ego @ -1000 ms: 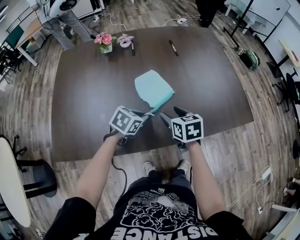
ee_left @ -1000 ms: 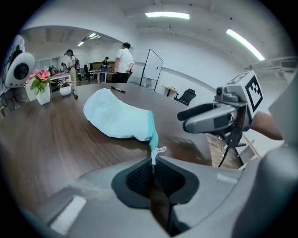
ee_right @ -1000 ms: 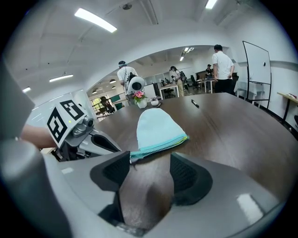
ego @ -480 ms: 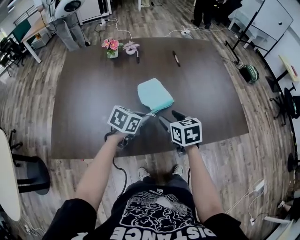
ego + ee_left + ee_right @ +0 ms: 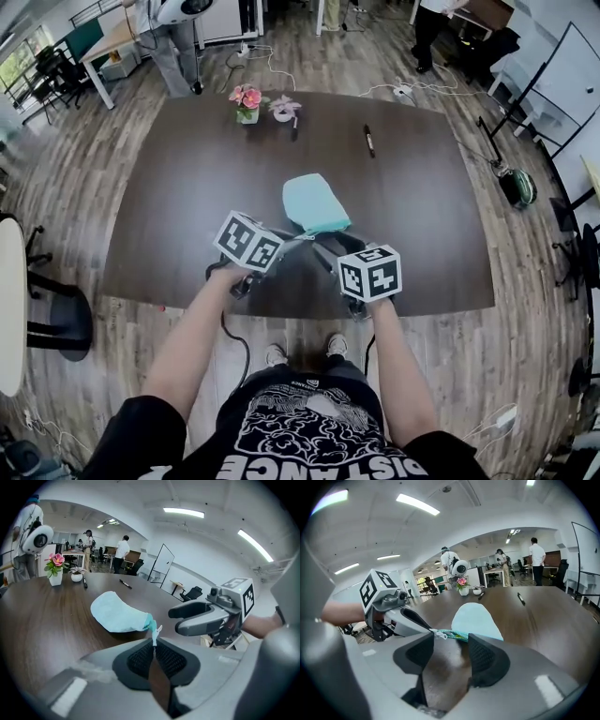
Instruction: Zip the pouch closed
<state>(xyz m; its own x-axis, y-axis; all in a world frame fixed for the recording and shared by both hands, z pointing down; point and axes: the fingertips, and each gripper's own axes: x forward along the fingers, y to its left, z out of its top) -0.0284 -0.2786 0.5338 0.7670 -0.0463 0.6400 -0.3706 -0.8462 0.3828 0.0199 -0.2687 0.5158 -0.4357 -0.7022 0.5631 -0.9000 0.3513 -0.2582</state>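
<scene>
A light teal pouch (image 5: 314, 202) lies on the dark brown table (image 5: 187, 197), its zipper edge toward me. My left gripper (image 5: 296, 238) is shut on the small white zipper pull (image 5: 155, 632) at the pouch's near corner, and that corner hangs a little off the table. In the left gripper view the pouch (image 5: 119, 615) stretches away from the shut jaws. My right gripper (image 5: 330, 247) sits just right of it, open; its jaws have just been closing. The teal zipper (image 5: 452, 635) runs across just ahead of its tips, and nothing is pressed between its pads (image 5: 483, 657).
A vase of pink flowers (image 5: 247, 101), a small white dish (image 5: 284, 109) and a black marker (image 5: 368, 141) lie at the table's far side. The table's near edge (image 5: 281, 309) is just below both grippers. People stand by desks beyond the table.
Both grippers have come up a little and the pouch's near corner has lifted with the left one. The right jaws stand narrower. The head view has shifted.
</scene>
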